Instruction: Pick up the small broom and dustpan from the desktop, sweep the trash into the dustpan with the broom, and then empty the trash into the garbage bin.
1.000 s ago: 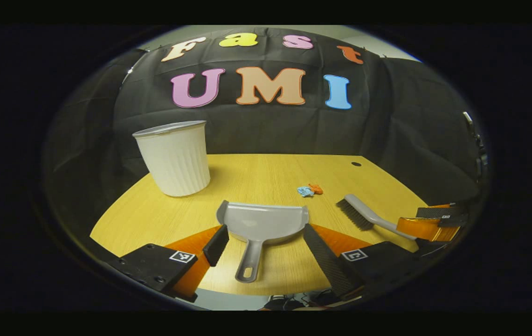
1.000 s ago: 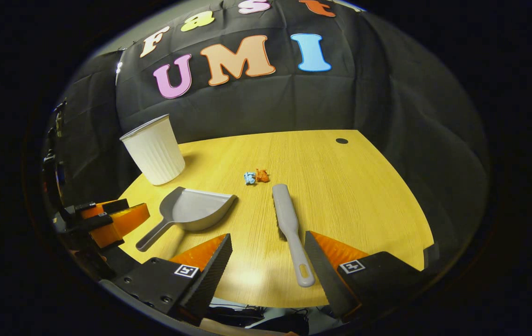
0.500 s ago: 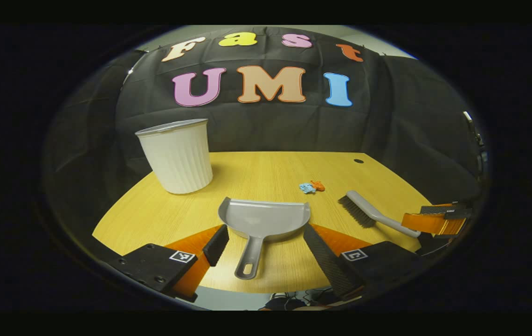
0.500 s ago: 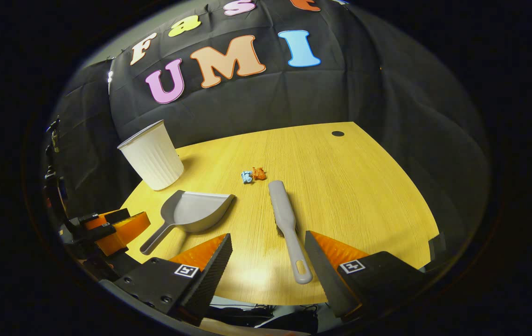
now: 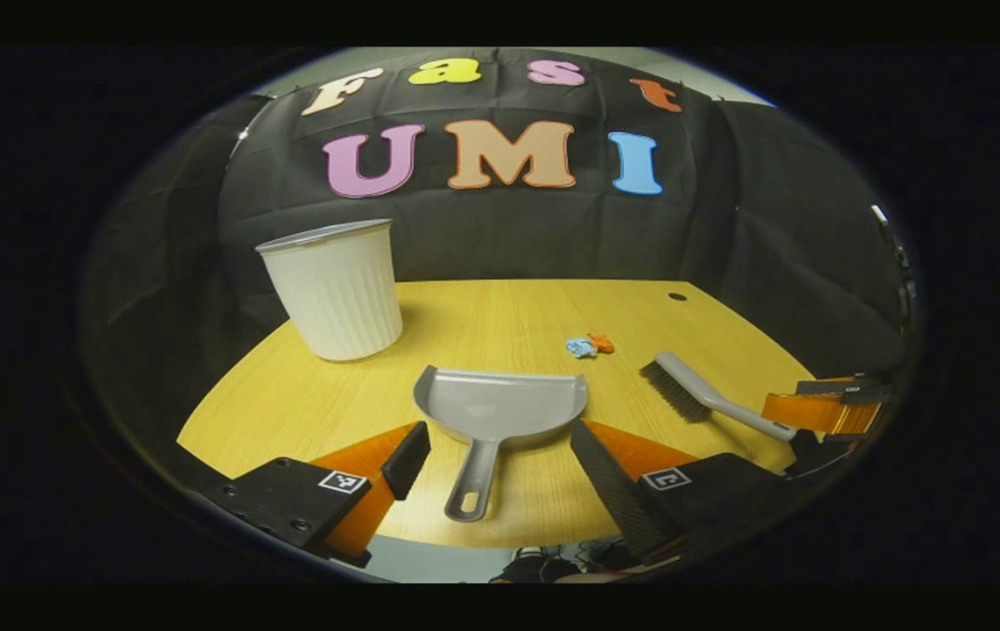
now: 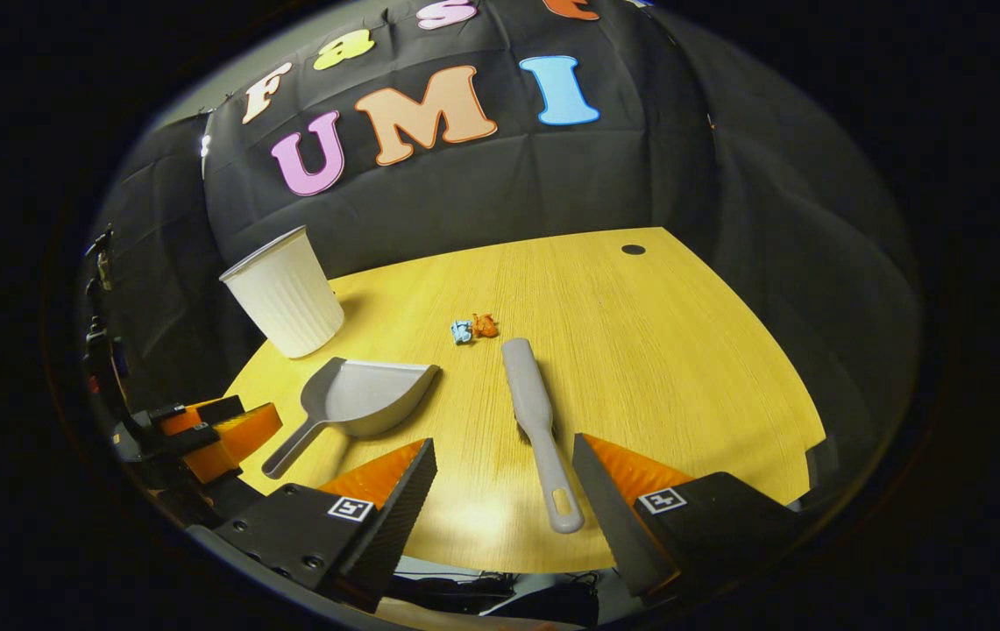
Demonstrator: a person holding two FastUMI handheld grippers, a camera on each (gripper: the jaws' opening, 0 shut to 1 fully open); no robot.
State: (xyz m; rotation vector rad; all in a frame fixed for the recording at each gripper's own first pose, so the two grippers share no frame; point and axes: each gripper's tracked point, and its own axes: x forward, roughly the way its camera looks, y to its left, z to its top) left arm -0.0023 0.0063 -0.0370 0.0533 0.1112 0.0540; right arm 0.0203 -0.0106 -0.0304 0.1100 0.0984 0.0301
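Dustpan [image 5: 500, 405] lies low centre on the tabletop [image 5: 482, 315], broom [image 6: 535, 421] likewise in the right gripper view; with both sets of jaws spread and empty, we should straddle each handle squarely before clamping.

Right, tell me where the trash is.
In the right gripper view, the trash lies mid-desk, just beyond the broom head, right of the dustpan and bin.

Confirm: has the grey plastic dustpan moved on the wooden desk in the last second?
No. In the left gripper view the grey plastic dustpan keeps its spacing to the white ribbed bin and the paper scraps; only the camera drifts.
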